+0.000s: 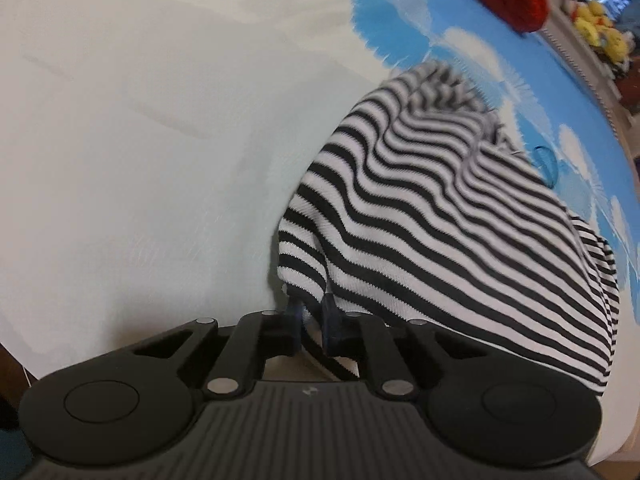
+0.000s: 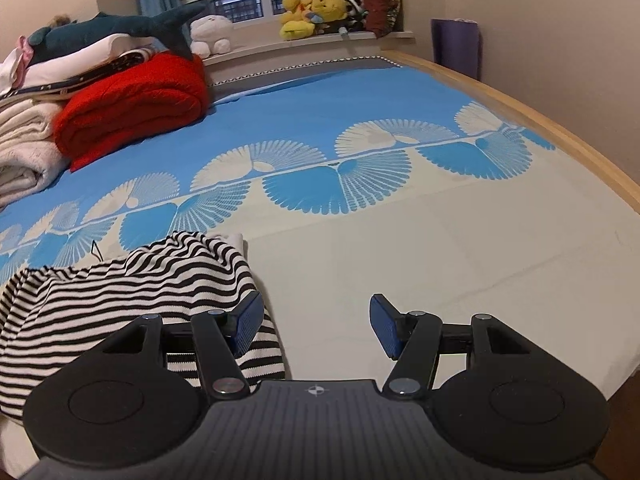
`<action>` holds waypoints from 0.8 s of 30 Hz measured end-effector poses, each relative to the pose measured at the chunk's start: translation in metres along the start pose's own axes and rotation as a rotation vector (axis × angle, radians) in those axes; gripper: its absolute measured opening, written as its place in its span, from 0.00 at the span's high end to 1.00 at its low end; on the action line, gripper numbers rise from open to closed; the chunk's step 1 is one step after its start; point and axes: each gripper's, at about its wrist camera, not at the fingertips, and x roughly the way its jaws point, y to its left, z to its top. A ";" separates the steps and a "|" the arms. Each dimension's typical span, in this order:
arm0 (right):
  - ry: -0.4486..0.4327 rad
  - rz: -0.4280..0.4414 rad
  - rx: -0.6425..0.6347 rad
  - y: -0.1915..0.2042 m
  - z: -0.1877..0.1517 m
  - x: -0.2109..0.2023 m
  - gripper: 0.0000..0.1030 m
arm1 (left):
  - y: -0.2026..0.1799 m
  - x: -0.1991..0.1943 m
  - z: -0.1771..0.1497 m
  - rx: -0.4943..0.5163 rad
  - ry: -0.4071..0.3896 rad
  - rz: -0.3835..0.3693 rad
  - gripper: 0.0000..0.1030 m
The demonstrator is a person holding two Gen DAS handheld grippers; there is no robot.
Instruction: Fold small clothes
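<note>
A black-and-white striped garment (image 1: 432, 208) lies bunched on the bed. My left gripper (image 1: 312, 312) is shut on its near hem edge, and the cloth drapes away from the pinch to the right. In the right wrist view the striped garment (image 2: 132, 300) lies at the lower left. My right gripper (image 2: 316, 326) is open and empty above the white part of the sheet; its left finger (image 2: 248, 326) overlaps the garment's right edge.
The bed sheet (image 2: 460, 256) is white near me and blue with fan patterns farther off. A red folded blanket (image 2: 132, 100) and a pile of white bedding (image 2: 24, 148) sit at the far left. Plush toys (image 2: 312, 12) line the windowsill. The wooden bed edge (image 2: 560, 136) runs along the right.
</note>
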 end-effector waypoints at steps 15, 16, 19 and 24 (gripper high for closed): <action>-0.033 -0.040 0.131 -0.006 0.014 0.004 0.41 | -0.041 -0.081 -0.022 0.234 -0.283 0.214 0.98; -0.046 -0.040 0.129 -0.008 0.016 0.002 0.41 | -0.058 -0.091 -0.024 0.270 -0.315 0.211 0.98; -0.085 -0.048 0.113 -0.016 0.019 -0.004 0.41 | -0.133 -0.121 -0.036 0.408 -0.419 0.160 0.98; -0.127 -0.052 0.121 -0.032 0.022 -0.012 0.41 | -0.286 -0.135 -0.112 0.720 -0.506 -0.015 0.98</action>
